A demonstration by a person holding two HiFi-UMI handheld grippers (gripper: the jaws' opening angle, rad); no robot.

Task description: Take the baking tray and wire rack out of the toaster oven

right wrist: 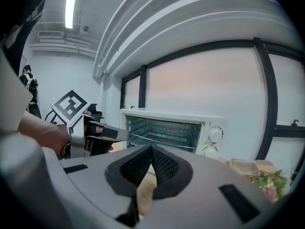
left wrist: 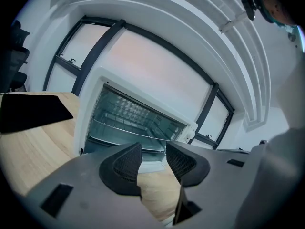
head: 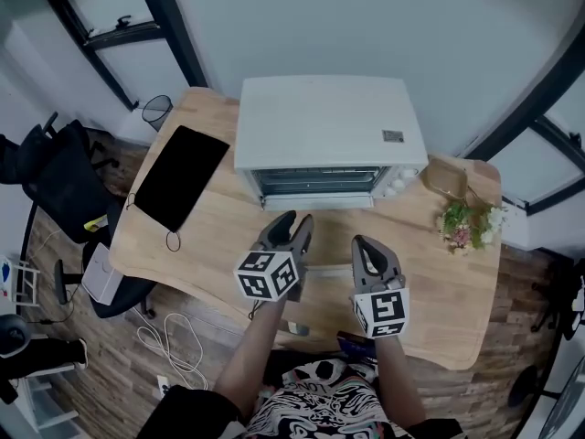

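1. The toaster oven [head: 329,135] is a white, boxy metal shell with round knobs. It stands open-fronted on a pale wood-grain table [head: 219,236].
2. Inside the oven, the thin chrome wire rack [left wrist: 125,124] sits on the side rails. The baking tray cannot be told apart there.
3. In front of the oven, the left gripper [left wrist: 152,162] holds its ribbed black pads apart and empty. The right gripper [right wrist: 150,152] is clenched on nothing.
4. A flat black slab [head: 180,176] lies left of the oven.
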